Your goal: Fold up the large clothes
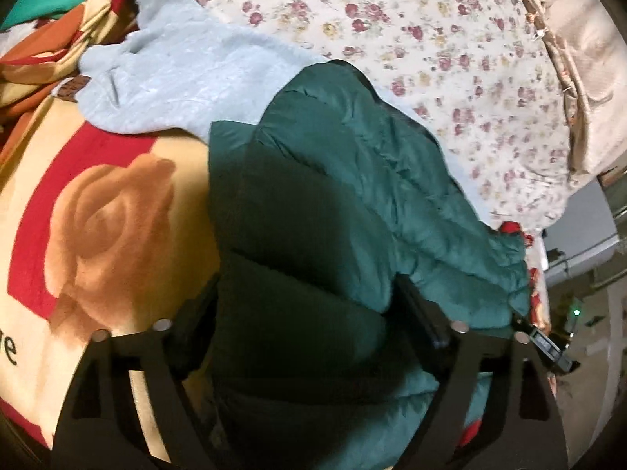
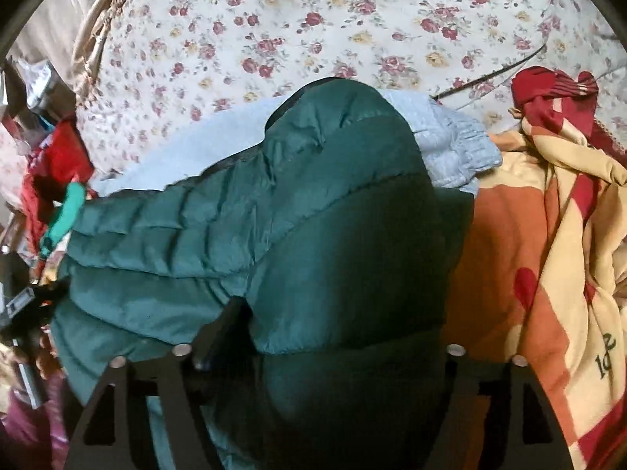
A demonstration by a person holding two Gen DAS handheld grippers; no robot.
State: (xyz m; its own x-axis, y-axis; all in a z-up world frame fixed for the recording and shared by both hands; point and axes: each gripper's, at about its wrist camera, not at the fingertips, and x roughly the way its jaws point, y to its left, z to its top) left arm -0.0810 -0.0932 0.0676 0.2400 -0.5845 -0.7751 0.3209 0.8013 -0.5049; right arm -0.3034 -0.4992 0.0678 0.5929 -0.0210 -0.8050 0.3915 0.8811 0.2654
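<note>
Both grippers' jaws stand wide open, left gripper (image 1: 309, 305) and right gripper (image 2: 325, 321) straddling the green puffer jacket (image 1: 333, 203).

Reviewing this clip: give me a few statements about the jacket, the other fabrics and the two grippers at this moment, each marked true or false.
1. The puffer jacket is dark green. True.
2. The jacket lies partly over a light blue garment. True.
3. The sheet behind the jacket is plain white. False: it has a print of small flowers.
4. The left gripper is clamped shut with nothing between its fingers. False: its jaws stand wide, with jacket fabric between them.
5. The right gripper stands wide over the jacket. True.
6. The blanket beside the jacket is solid black. False: it is cream, red and orange, with a large rose.
</note>
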